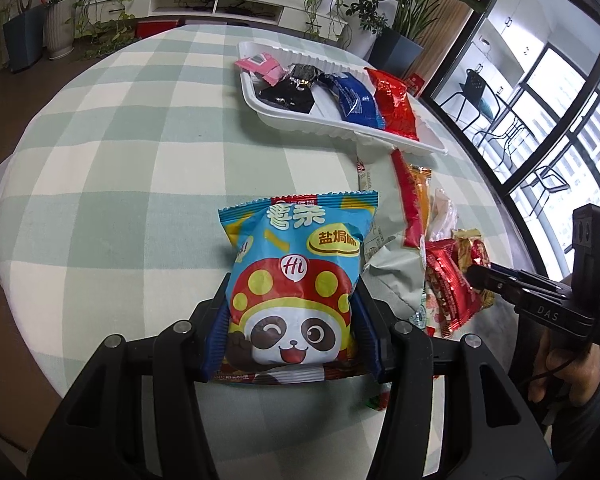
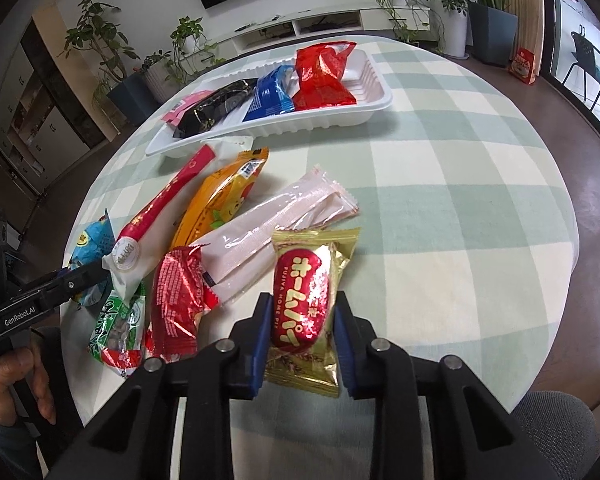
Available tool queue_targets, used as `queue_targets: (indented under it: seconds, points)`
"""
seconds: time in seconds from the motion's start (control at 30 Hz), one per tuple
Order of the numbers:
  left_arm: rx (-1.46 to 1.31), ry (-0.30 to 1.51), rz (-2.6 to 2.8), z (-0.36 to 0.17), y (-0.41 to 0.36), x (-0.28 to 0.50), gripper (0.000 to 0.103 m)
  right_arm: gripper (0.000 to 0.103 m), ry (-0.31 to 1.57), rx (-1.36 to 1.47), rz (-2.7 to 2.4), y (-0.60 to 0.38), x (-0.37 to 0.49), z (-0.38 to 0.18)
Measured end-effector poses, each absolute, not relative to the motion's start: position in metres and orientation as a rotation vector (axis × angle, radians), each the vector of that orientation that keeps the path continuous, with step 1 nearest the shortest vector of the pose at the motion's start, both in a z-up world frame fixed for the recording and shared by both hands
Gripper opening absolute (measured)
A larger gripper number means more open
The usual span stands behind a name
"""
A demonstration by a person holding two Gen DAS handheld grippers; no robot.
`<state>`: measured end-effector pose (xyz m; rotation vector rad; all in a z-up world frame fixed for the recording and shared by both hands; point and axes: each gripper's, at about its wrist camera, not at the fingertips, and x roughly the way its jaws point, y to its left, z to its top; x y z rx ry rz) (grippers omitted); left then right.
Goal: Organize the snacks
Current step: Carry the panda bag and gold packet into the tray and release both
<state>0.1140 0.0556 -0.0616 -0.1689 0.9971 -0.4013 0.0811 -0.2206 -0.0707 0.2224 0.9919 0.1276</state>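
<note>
The gold pie packet (image 2: 306,312) sits between the blue pads of the right gripper (image 2: 300,332), which pinches it at its lower half, at the near edge of the loose heap on the checked worktop (image 2: 460,200). The panda crisp bag (image 1: 296,292) is pinched in the same way by the left gripper (image 1: 292,336), just left of the heap. The white tray (image 2: 376,110) lies further back and already carries a pink, a black, a blue and a red packet side by side.

Judging by that, the step in hand is carrying both held snacks to the tray. To do it well, lift each straight up before travelling, so the foil tail does not drag the pale long wrapper (image 2: 276,224) or the red packet (image 2: 178,296) beside it. Keep the squeeze light; the crisp bag is air-filled and may slip or burst. The bare tray floor seems to lie at its right end, beyond the red packet, so set one down there first, then the other.
</note>
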Motion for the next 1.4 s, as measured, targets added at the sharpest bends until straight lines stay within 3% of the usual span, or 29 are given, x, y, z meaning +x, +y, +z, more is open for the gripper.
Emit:
queue_targets:
  seconds: [0.8,1.4]
  points:
    - [-0.23,0.937,-0.446,-0.037,0.063,0.091,0.051,0.031,0.944,0.361,0.163,-0.247,0.061,-0.051]
    - [-0.174,0.808,-0.481,0.042,0.044,0.192,0.051,0.031,0.798,0.36,0.173,-0.286,0.135,0.017]
